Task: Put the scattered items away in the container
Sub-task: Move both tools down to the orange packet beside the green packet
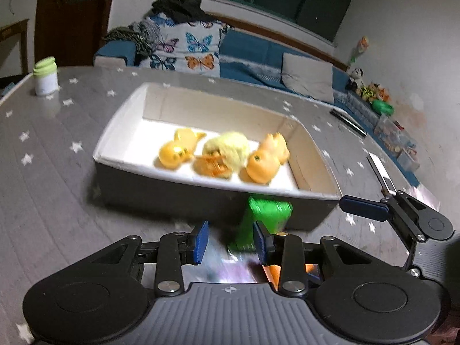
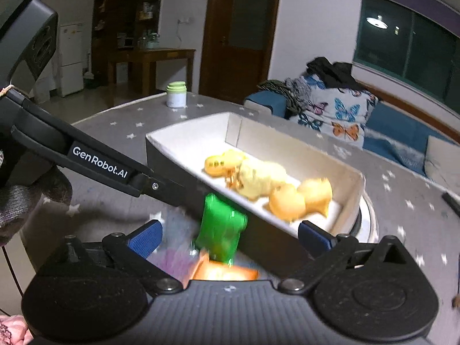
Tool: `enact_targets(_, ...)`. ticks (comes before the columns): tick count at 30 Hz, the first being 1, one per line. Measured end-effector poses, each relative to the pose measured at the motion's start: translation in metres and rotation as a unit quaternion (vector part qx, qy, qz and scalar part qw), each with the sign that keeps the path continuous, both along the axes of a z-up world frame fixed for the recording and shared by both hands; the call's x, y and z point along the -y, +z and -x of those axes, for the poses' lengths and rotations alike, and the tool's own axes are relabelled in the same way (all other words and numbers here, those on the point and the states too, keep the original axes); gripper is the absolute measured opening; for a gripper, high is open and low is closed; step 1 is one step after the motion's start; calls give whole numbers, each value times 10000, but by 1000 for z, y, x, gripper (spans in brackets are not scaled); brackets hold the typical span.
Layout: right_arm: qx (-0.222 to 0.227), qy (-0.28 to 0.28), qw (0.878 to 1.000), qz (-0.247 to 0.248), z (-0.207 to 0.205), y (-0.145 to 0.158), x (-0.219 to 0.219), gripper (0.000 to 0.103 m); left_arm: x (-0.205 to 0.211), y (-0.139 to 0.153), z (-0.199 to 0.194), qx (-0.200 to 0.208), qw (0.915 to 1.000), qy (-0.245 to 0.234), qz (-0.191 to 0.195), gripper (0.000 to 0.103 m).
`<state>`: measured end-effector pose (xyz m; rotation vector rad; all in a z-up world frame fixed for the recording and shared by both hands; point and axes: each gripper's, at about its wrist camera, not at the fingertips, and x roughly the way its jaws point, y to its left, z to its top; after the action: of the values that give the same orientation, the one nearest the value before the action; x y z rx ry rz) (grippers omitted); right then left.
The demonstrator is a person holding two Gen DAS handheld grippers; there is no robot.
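Home living rm: sofa [image 1: 258, 57], fridge [image 2: 70, 57]

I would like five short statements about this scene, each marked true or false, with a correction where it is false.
1. Yellow and orange toys lie inside the white box. True.
2. The green toy is already inside the box. False: it is outside, in front of the box's near wall.
3. The left tool is shut tight on the green toy. False: its pads stand apart, with the toy by the right-hand pad only.
4. A small jar with a green lid stands on the table, apart from the box. True.
5. The right tool holds a yellow toy. False: it is open and holds nothing.
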<state>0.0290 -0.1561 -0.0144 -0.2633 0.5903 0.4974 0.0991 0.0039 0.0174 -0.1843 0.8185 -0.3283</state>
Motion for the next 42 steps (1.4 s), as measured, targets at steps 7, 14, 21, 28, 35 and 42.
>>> enact_targets(7, -256, -282, 9993, -36, 6, -20, 7, 100, 14, -18, 4, -227, 9995, -197, 14, 36)
enact_targets(14, -607, -457, 9970, -128, 12, -40, 13, 92, 25, -31, 3, -419, 9987, -299, 29, 36)
enact_targets(21, -792, -596, 9947, -262, 10, -50, 14, 83, 30, -35, 0, -490, 9983, -298, 109, 36)
enact_targets(28, -831, -632, 9941, -310, 8, -54, 12, 71, 33, -35, 0, -526, 9978, -350, 193, 36)
enact_targets(35, -828, -645, 9937, -389, 9, -55, 13, 65, 40, -37, 0, -564, 9966, -530, 281, 33)
enact_targets(42, -768, -710, 9937, -413, 12, -54, 13, 63, 41, -33, 6, -440, 9964, -652, 306, 25)
